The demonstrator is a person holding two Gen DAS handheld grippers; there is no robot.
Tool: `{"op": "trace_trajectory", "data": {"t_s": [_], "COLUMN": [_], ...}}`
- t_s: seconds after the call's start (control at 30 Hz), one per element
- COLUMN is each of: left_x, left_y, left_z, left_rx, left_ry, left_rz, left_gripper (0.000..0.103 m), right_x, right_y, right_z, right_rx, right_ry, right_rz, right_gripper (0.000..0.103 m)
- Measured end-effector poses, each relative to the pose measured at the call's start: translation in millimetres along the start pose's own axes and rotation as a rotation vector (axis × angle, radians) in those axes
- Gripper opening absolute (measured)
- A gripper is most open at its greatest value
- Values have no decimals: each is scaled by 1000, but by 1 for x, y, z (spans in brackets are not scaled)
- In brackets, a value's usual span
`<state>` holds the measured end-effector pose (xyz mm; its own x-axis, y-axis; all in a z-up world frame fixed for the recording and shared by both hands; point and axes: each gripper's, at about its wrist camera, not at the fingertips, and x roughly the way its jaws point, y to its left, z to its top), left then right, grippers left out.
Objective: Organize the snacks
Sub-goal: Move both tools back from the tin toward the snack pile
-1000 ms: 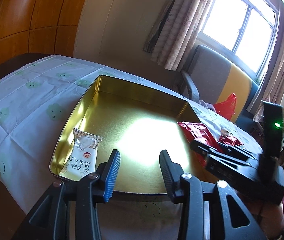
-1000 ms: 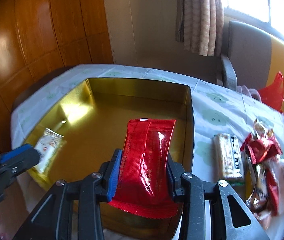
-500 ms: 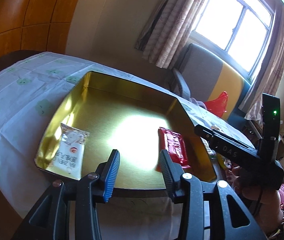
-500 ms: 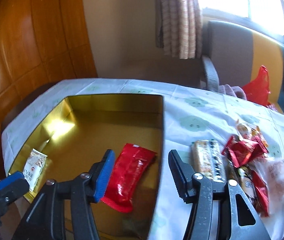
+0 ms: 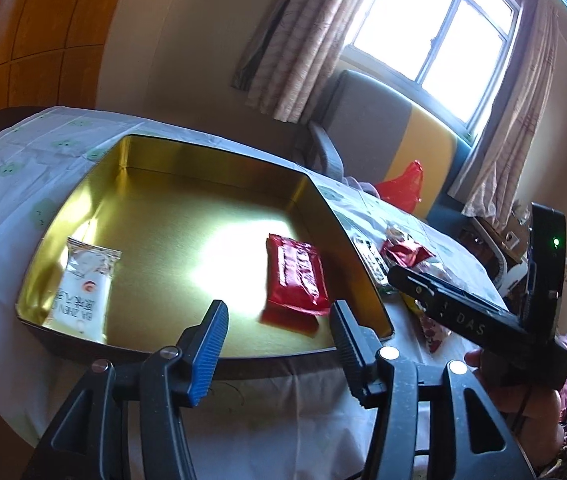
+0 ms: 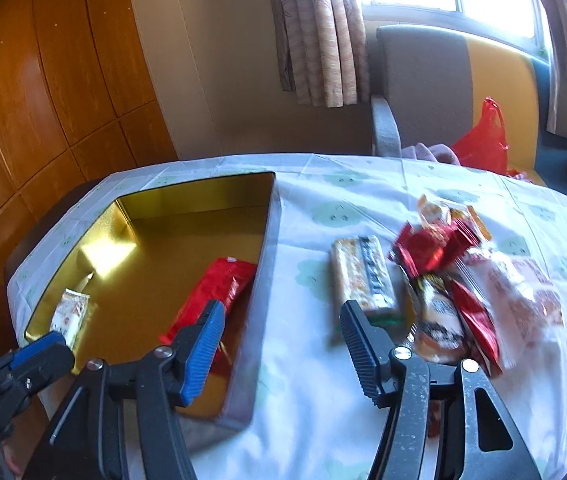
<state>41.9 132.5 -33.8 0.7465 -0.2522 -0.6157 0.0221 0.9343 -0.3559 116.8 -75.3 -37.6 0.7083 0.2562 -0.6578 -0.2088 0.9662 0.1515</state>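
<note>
A gold tin box (image 5: 211, 166) (image 6: 187, 200) sits on the clothed table. Inside lie a white snack packet (image 5: 83, 288) (image 6: 69, 312) at its near left and a red packet (image 5: 295, 276) (image 6: 213, 296) by its right wall. My left gripper (image 5: 277, 344) hovers over the box's near rim, its jaws opening with nothing between them. My right gripper (image 6: 279, 340) hangs above the cloth just right of the box, jaws opening and empty. A pale snack bar (image 6: 365, 276) and a heap of wrapped snacks (image 6: 455, 280) lie on the cloth to the right.
The table wears a white cloth with green prints (image 6: 335, 420). Behind it stands a grey and yellow chair (image 6: 435, 88) with a red plastic bag (image 6: 483, 140). Wooden panels (image 6: 43, 80) cover the left wall. A hand (image 5: 519, 400) holds the right gripper's body (image 5: 479, 320).
The right gripper let the red packet drop into the box, opened, and swung right toward the loose snacks. The left gripper's jaws spread wider and its view shifted right.
</note>
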Motion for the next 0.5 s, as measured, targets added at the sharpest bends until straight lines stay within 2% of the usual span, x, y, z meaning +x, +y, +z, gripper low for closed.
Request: {"op": "trace_trajectory", "data": {"t_s": [0.23, 0.5], "left_x": [4, 7], "left_y": [-24, -52], "left_z": [-9, -20], "left_rx": [74, 148], "left_ry": [23, 54], "left_rz": [-55, -107], "left_gripper": [54, 54], "right_x": [-14, -33], "right_y": [-21, -70], "right_z": [-28, -60], "right_rx": [12, 64], "right_ry": [31, 32], "right_rz": [-19, -116], "right_gripper": [62, 64]}}
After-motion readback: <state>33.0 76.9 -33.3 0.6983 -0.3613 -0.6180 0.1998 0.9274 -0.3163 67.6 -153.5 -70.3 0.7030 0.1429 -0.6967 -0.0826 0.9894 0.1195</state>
